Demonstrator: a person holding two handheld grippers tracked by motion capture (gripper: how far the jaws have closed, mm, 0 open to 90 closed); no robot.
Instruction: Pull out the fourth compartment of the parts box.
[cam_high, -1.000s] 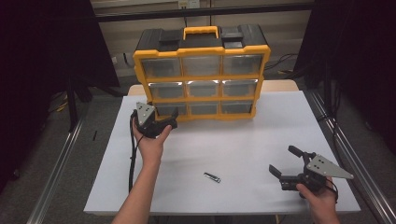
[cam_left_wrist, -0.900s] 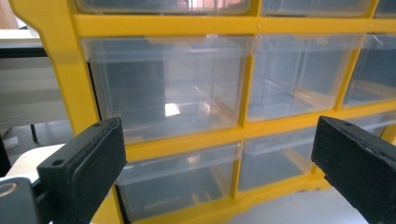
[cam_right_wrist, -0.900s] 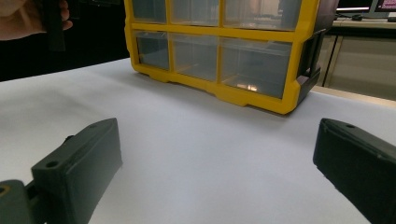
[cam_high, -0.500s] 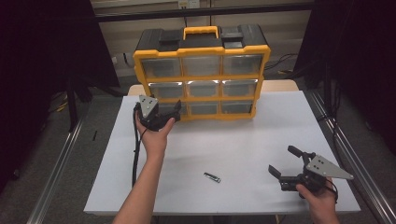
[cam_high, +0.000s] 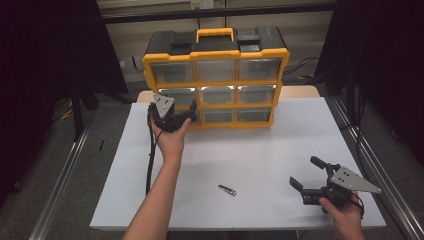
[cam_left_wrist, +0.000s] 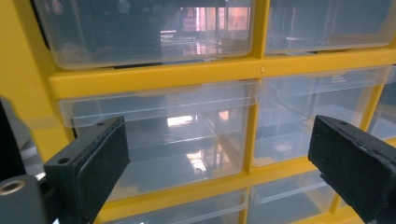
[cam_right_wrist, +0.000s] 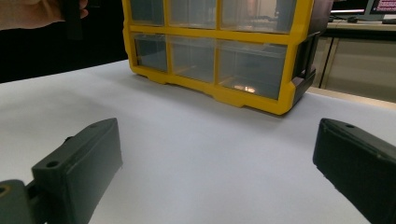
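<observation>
L gripper (cam_left_wrist: 219, 163) wide open, empty, at mid-left drawer (cam_left_wrist: 159, 135). Step: reach. Next: close on drawer lip at 12 o'clock.

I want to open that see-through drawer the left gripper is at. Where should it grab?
Probably the lip along the top front edge of the drawer, coming straight from the front. The left gripper is open and facing it; the front looks otherwise smooth, with no knob.
</observation>
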